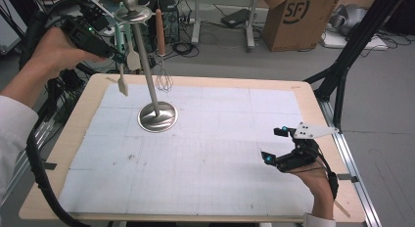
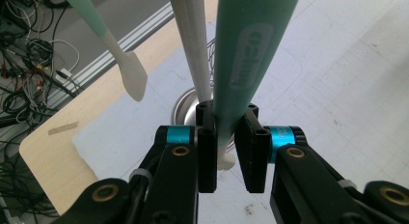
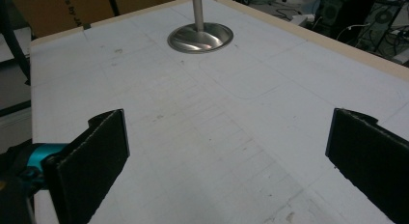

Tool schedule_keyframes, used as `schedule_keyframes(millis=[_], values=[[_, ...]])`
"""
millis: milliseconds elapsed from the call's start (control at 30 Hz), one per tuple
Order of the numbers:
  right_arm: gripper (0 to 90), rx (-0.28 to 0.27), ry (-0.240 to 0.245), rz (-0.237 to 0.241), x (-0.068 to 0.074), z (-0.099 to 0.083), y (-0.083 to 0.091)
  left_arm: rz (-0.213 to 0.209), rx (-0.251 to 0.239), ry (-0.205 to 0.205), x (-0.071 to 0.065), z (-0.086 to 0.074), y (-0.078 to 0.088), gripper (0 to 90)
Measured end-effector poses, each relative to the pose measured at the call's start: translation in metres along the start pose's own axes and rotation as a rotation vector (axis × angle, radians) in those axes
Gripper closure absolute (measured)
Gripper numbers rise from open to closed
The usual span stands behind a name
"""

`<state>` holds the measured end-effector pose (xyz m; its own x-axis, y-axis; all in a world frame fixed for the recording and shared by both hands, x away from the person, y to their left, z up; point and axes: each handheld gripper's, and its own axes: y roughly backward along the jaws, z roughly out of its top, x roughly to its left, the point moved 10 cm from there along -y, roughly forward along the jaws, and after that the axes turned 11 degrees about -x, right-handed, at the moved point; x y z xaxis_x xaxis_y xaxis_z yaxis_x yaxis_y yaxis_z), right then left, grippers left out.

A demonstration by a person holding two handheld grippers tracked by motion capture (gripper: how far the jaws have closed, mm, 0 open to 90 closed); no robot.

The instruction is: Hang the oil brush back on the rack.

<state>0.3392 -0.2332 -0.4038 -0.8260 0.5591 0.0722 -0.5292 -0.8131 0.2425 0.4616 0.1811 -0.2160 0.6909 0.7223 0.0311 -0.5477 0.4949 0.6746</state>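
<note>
A steel utensil stand (image 1: 157, 117) rises from a round base at the back left of the table, and utensils hang from its top disc (image 1: 133, 12). My left gripper (image 1: 117, 56) is raised beside the pole, shut on the teal handle (image 2: 246, 55) of a spatula whose pale blade (image 1: 122, 84) hangs below the jaws. In the left gripper view the left gripper (image 2: 226, 137) pinches that handle near its neck. A second spatula (image 2: 130, 74) and a wooden-handled whisk (image 1: 162, 65) hang close by. My right gripper (image 1: 279, 146) rests low at the front right, open with nothing between its pads (image 3: 96, 156).
A white gridded mat (image 1: 205, 148) covers the wooden table (image 1: 73, 139). The stand's base (image 3: 200, 38) lies far ahead in the right gripper view. A cardboard box (image 1: 298, 19) and cables sit on the floor behind. A black tripod leg (image 1: 352, 46) stands at the right rear.
</note>
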Motion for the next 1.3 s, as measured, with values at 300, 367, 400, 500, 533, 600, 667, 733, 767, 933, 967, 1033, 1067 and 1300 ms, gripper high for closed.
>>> schedule_keyframes(millis=[300, 367, 400, 500, 533, 600, 667, 733, 767, 933, 967, 1033, 1067, 1300], values=[[0.3, -0.004, 0.005, 0.000, 0.001, 0.001, 0.001, -0.046, -0.092, -0.065, -0.003, -0.001, 0.004, 57.6], [0.3, -0.003, 0.002, 0.000, 0.001, 0.000, 0.000, -0.068, -0.170, -0.072, -0.006, -0.001, 0.009, 44.6], [0.3, -0.003, 0.004, 0.002, 0.001, 0.000, 0.000, -0.080, -0.176, -0.080, -0.008, -0.004, 0.011, 37.9], [0.3, -0.005, 0.003, 0.002, 0.001, 0.000, 0.001, -0.089, -0.195, -0.120, -0.011, -0.016, 0.017, 22.1], [0.3, -0.007, 0.004, 0.000, 0.001, 0.000, 0.002, -0.102, -0.213, -0.114, -0.013, -0.019, 0.019, 16.8], [0.3, -0.016, 0.002, -0.003, 0.000, 0.001, 0.004, -0.128, -0.248, -0.134, -0.019, -0.026, 0.024, 11.0], [0.3, -0.026, 0.002, -0.005, -0.001, 0.002, 0.005, -0.151, -0.268, -0.144, -0.026, -0.032, 0.027, 2.1], [0.3, -0.033, 0.002, -0.006, -0.001, 0.003, 0.006, -0.163, -0.307, -0.167, -0.032, -0.039, 0.030, 1.6], [0.3, -0.036, -0.001, -0.007, -0.001, 0.004, 0.007, -0.171, -0.325, -0.157, -0.034, -0.043, 0.031, 1.6], [0.3, -0.055, 0.005, -0.007, 0.001, 0.009, 0.009, -0.180, -0.370, -0.159, -0.041, -0.068, 0.028, 1.6], [0.3, -0.053, 0.007, -0.009, 0.001, 0.008, 0.008, -0.182, -0.380, -0.163, -0.044, -0.073, 0.026, 1.6], [0.3, -0.049, 0.004, -0.011, 0.002, 0.008, 0.008, -0.200, -0.384, -0.177, -0.050, -0.083, 0.023, 1.6], [0.3, -0.050, 0.008, -0.014, 0.002, 0.008, 0.008, -0.203, -0.399, -0.183, -0.053, -0.087, 0.021, 1.6], [0.3, -0.058, 0.007, -0.025, 0.003, 0.008, 0.007, -0.240, -0.452, -0.200, -0.067, -0.113, 0.009, 1.6]])
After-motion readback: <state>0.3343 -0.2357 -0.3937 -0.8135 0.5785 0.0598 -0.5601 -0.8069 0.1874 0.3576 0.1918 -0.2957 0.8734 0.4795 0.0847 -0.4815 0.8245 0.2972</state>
